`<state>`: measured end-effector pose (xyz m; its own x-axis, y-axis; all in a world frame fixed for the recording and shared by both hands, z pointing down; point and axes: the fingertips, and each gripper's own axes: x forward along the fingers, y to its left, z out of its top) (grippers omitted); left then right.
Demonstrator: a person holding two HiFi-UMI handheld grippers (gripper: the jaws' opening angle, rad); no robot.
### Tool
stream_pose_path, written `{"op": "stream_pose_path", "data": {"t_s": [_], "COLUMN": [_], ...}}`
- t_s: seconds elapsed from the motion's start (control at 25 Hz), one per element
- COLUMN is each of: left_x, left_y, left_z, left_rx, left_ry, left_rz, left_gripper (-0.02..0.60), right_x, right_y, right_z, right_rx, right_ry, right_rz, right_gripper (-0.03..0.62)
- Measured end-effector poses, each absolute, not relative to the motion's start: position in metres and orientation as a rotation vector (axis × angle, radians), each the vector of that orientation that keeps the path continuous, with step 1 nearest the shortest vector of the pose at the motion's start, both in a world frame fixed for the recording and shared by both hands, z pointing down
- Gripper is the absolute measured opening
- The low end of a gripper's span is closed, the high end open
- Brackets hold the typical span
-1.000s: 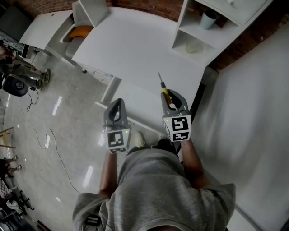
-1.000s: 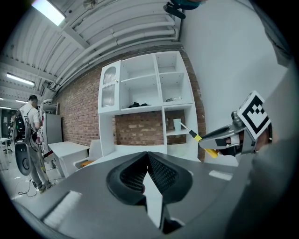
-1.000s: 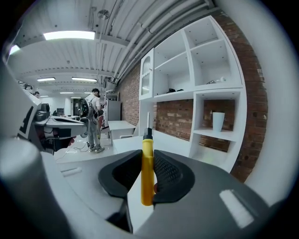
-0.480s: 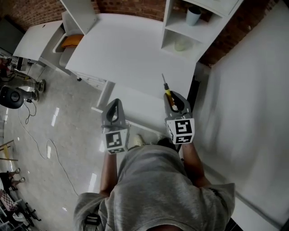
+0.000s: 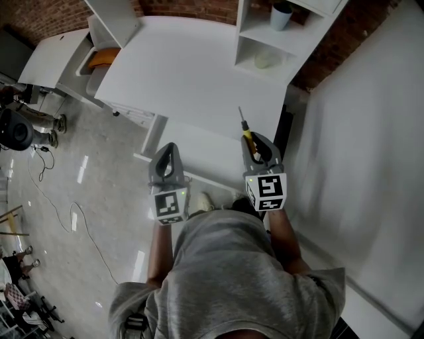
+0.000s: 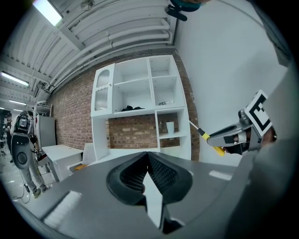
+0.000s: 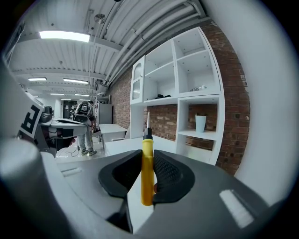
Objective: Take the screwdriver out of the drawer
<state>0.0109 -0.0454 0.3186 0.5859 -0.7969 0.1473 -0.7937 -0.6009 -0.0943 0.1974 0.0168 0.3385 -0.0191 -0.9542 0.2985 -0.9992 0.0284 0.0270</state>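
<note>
A screwdriver [image 5: 246, 134] with a yellow handle and a thin metal shaft points away from me, toward the white desk [image 5: 192, 66]. My right gripper [image 5: 255, 140] is shut on its handle. In the right gripper view the handle [image 7: 147, 172] stands upright between the dark pads of that gripper [image 7: 147, 161]. My left gripper [image 5: 168, 148] hangs to the left over the open white drawer [image 5: 199, 155], shut and with nothing in it; in its own view its pads [image 6: 148, 156] meet. That view also has the right gripper [image 6: 224, 137] with the screwdriver [image 6: 205, 136] at the right.
A white shelf unit [image 5: 265, 40] with a pale cup [image 5: 281, 14] stands at the desk's far right. A white panel [image 5: 358, 152] runs along my right side. At the far left are a bin with an orange thing [image 5: 103, 58], cables on the floor and a person [image 7: 85, 126].
My right gripper has carried the screwdriver a little forward, toward the desk, and the left gripper has moved slightly the same way. Both keep the same jaw state.
</note>
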Motion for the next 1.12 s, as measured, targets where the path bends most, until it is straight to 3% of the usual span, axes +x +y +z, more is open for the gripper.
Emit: {"op": "stream_pose_path", "data": {"t_s": [1.12], "left_x": [0.0155], "left_y": [-0.0460], "left_z": [0.3250], "left_rx": [-2.782], "left_ry": [1.395], "left_rz": [-0.304], "left_gripper": [0.012], "right_x": [0.2023], "right_y": [0.0151], "right_z": [0.3453], "right_rx": [2.018], "right_ry": [-2.081], "right_rz": [0.300], "right_gripper": [0.080]}}
